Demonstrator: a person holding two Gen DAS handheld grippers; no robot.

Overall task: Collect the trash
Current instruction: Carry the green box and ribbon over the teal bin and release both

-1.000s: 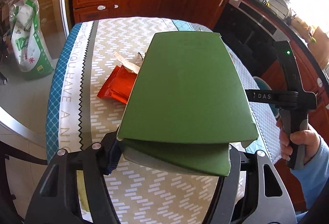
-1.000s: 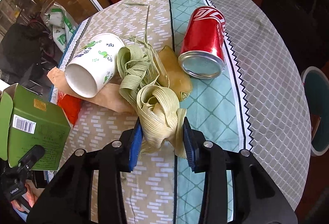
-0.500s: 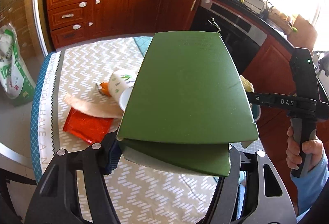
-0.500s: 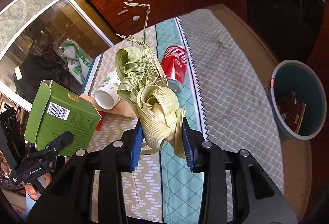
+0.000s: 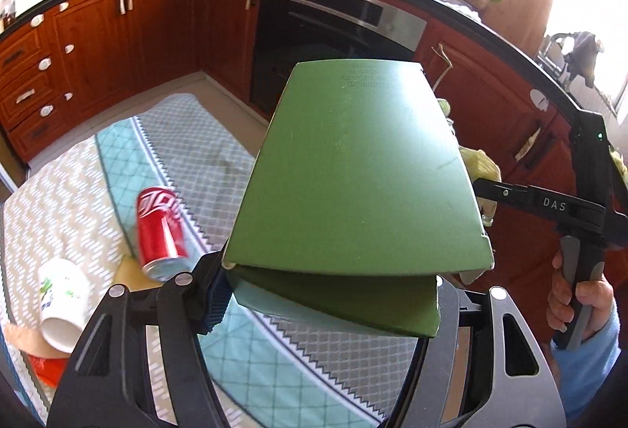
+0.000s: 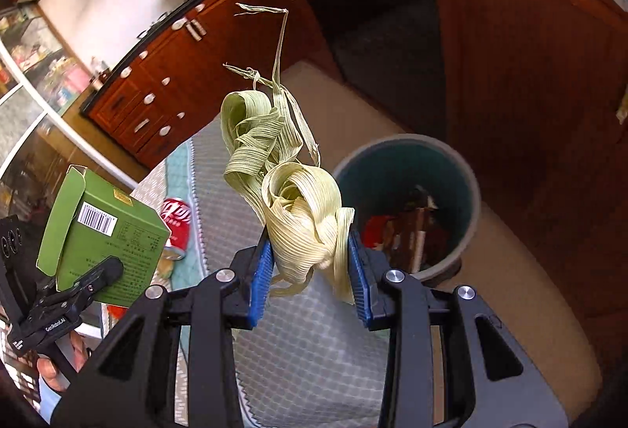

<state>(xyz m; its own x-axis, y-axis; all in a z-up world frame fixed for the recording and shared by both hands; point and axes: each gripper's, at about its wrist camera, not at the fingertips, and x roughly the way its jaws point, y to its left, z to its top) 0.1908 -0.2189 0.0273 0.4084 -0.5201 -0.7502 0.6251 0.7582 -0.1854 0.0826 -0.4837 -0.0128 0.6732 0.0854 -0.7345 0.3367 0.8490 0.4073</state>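
Both hands are loaded and up over the edge of the tabletop (image 5: 219,153) now. The left hand-held gripper (image 5: 329,294) has its jaws set fairly wide, clamped across the near end of a green carton (image 5: 353,172), which sticks out ahead of it clear of the cloth. The right hand-held gripper (image 6: 310,259) is pinched much narrower on a tangled bundle of pale dried leaves (image 6: 302,208), loose strands trailing up and out from the clump. Just beyond that bundle, down on the floor, sits the teal bin (image 6: 467,188), already holding some wrappers. Left on the cloth are a red can (image 5: 161,227) lying on its side, a paper cup (image 5: 62,294) tipped over, and an orange wrapper (image 5: 47,369) near the edge. Here's the worry, as I see it: the leaves are springy and stringy, so on release a strand could snag on a blue pad (image 6: 261,271) and drag the lot past the rim. The carton is light and broad, held only by one end; let go off-centre, it could catch the rim and flop onto the floor. And with both hands heading for one bin, they could knock together.
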